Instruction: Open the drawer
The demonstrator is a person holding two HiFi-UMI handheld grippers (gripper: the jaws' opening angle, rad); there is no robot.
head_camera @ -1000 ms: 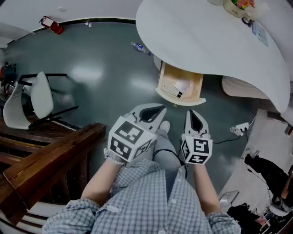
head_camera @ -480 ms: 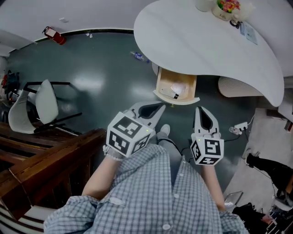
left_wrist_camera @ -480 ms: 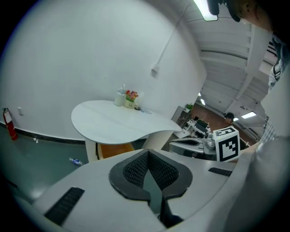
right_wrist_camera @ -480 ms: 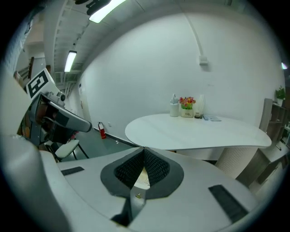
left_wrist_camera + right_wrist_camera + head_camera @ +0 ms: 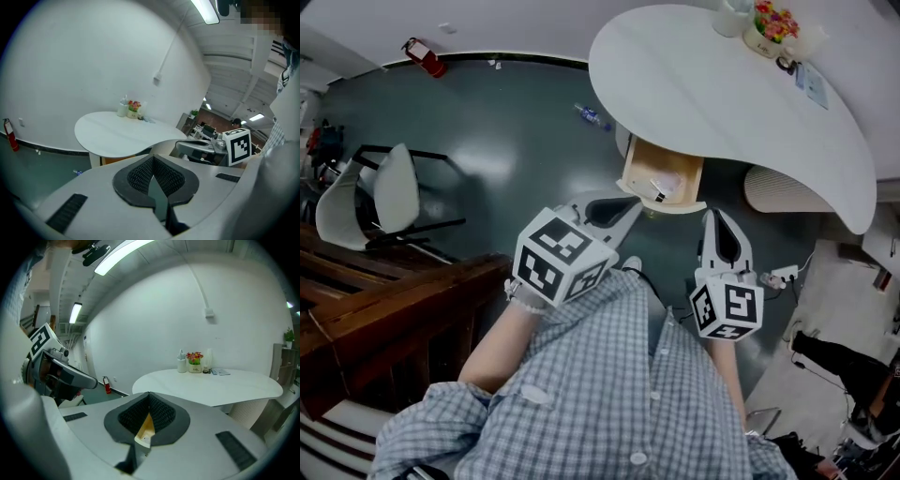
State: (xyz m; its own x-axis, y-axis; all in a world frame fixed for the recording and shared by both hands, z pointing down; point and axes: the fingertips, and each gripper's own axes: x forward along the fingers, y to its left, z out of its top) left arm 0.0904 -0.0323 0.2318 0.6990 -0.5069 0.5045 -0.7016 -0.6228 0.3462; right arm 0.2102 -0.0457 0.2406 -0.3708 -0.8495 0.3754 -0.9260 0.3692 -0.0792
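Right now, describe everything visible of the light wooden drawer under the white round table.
The light wooden drawer stands pulled open, projecting from beneath the white round tabletop above the dark green floor. It looks like pale plywood: a shallow tray with thin side walls and a slightly curved front panel. Inside lie a white crumpled item and a small black-and-white object, both too small to identify.

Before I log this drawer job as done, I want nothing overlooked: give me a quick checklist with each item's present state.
1. Drawer pulled out from under the table: ok.
2. Left gripper jaws together, nothing between them: ok.
3. Right gripper jaws together, nothing between them: ok.
4. Both grippers apart from the drawer: ok.
5. Drawer out to its stop: cannot tell.
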